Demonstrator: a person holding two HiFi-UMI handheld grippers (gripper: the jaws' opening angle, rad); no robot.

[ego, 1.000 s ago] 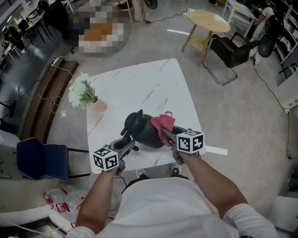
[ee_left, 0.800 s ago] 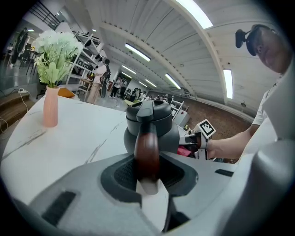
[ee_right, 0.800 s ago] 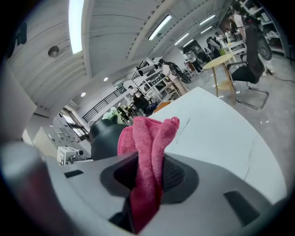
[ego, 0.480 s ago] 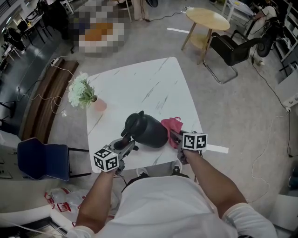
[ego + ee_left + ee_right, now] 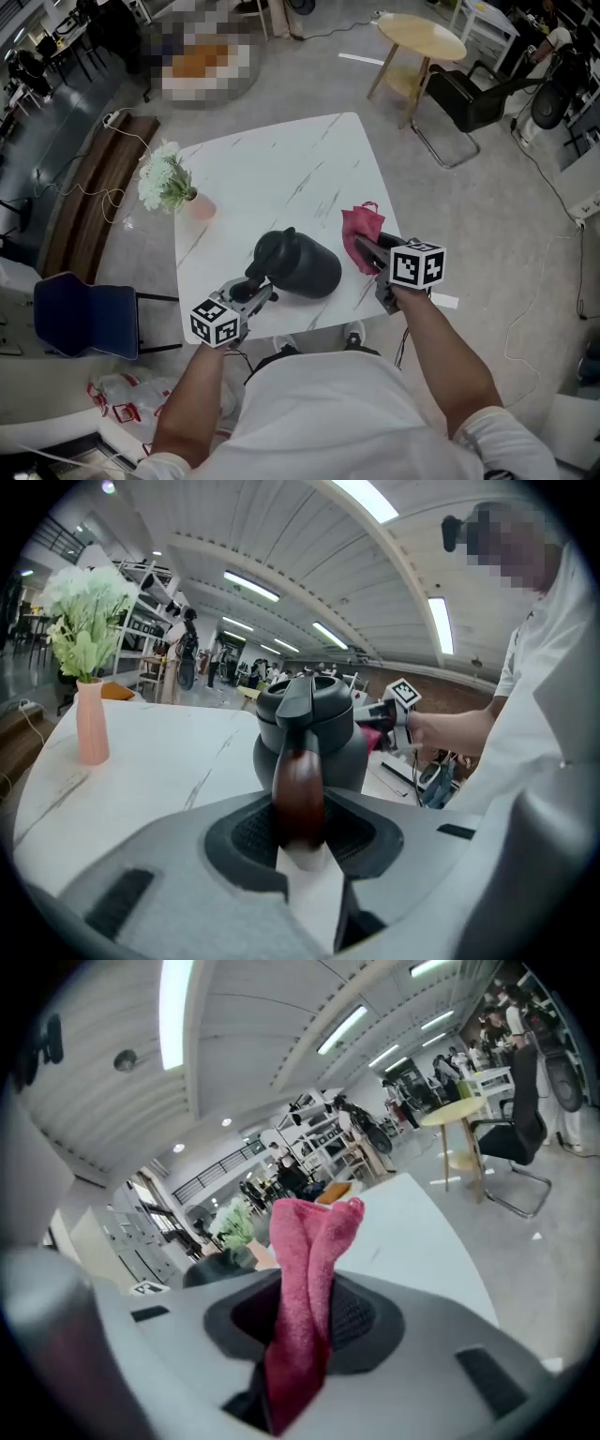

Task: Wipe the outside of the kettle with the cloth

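My left gripper's (image 5: pixel 255 291) fingers clamp the kettle's (image 5: pixel 302 266) handle (image 5: pixel 298 794), steadying it on the table (image 5: pixel 281 159). My right gripper (image 5: pixel 368 251) pinches the pink cloth (image 5: pixel 360 228) beside the kettle, not touching; I judge wiping unfinished.

kettle (image 5: pixel 298 265) 1 | cloth (image 5: pixel 360 228) 1 | flower vase (image 5: pixel 199 208) 1 | claws 2: left claw (image 5: pixel 263 288), right claw (image 5: pixel 369 249)
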